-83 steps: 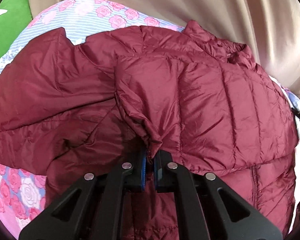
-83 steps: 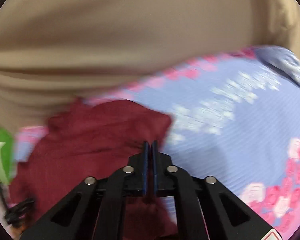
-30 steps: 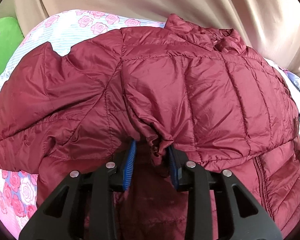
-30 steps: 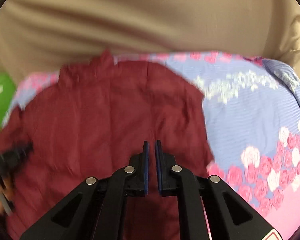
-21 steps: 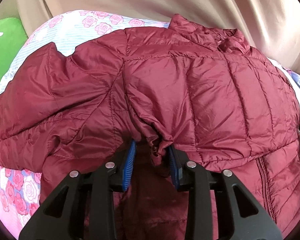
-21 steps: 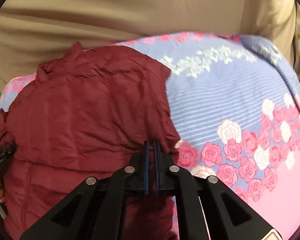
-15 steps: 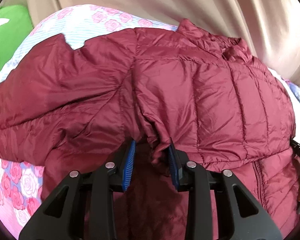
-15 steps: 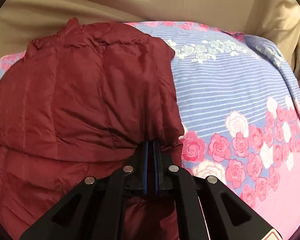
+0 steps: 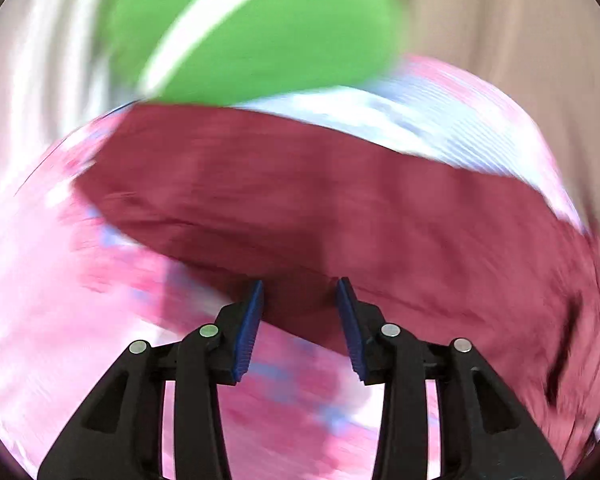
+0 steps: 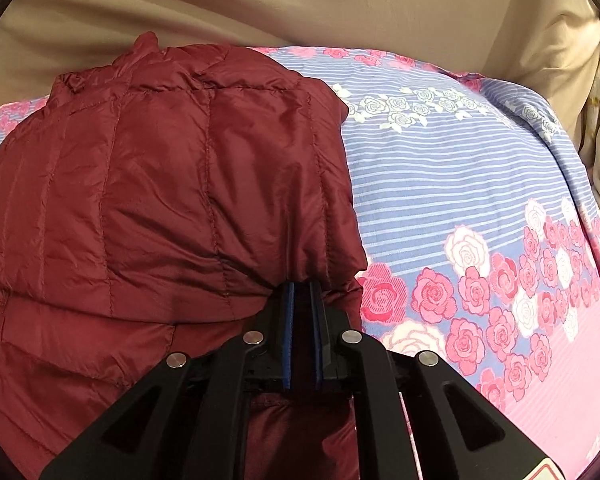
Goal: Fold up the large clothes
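Observation:
A maroon quilted down jacket (image 10: 172, 184) lies on a floral bedsheet (image 10: 480, 208), with one sleeve folded across its body. My right gripper (image 10: 301, 286) is shut on the jacket's folded sleeve end, near the jacket's right edge. In the left wrist view the picture is blurred by motion. My left gripper (image 9: 299, 292) is open and empty, its blue pads (image 9: 249, 332) wide apart, over the near edge of a long maroon part of the jacket (image 9: 320, 208).
A green cushion (image 9: 260, 32) sits beyond the jacket in the left wrist view. Beige curtain fabric (image 10: 300, 4) hangs behind the bed. The sheet's pink rose part (image 10: 540, 320) spreads to the right of the jacket.
My left gripper has left the folded sleeve and swung left toward the other side of the jacket. My right gripper has moved in and holds the folded sleeve end.

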A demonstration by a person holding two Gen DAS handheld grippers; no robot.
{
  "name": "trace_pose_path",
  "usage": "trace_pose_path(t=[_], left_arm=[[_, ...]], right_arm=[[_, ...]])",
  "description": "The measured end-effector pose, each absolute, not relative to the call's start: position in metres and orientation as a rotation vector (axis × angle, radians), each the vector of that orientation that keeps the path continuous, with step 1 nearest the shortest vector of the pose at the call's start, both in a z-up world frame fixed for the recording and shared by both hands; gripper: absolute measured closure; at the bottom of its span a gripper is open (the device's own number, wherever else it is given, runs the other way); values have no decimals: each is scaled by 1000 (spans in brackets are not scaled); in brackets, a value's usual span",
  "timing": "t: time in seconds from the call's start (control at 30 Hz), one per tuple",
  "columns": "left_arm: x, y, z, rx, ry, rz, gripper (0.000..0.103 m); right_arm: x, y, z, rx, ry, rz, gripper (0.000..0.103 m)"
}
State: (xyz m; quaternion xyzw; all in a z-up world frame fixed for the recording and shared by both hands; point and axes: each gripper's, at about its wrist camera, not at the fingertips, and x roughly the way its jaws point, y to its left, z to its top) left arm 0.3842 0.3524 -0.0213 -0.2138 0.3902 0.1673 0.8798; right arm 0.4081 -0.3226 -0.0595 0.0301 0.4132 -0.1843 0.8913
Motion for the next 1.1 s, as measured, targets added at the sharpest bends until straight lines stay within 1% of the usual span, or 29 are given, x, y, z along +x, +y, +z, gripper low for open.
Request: trace_pose_path(t=[0.13, 0.23, 0.3, 0.33, 0.37, 0.47, 0.53, 0.7, 0.8, 0.87, 0.9, 1.0, 1.1], left_arm=[[376, 403, -34, -625, 785, 365, 64], [376, 405, -35, -663, 756, 367, 65], [381, 399, -33, -637, 762, 357, 72], [384, 393, -31, -634, 768, 332, 89], [392, 395, -30, -640, 771, 312, 96], [395, 368, -11, -604, 739, 269, 101], [396, 353, 9, -562, 707, 230, 102], [394, 263, 80, -411, 610, 39, 102], [387, 176, 121, -292, 565, -125, 102], [382, 120, 133, -228, 553, -223, 102], [381, 104, 136, -211, 554, -256, 102], [373, 24, 130, -142, 585, -388, 102], [370, -56, 95, -72, 663, -484, 102]], right_arm=[[399, -329, -49, 61, 857, -383, 96], [395, -331, -47, 63, 857, -381, 95], [396, -336, -46, 67, 856, -381, 95], [391, -339, -45, 68, 856, -381, 95], [391, -339, -45, 68, 856, -381, 95], [391, -339, -45, 67, 856, -378, 94], [389, -340, -45, 70, 855, -378, 94], [389, -342, -44, 78, 854, -376, 94], [388, -343, -43, 87, 852, -373, 94], [387, -343, -42, 92, 852, -372, 94], [387, -344, -42, 95, 851, -371, 94], [385, -346, -41, 109, 849, -366, 94], [384, -347, -40, 123, 847, -360, 94]])
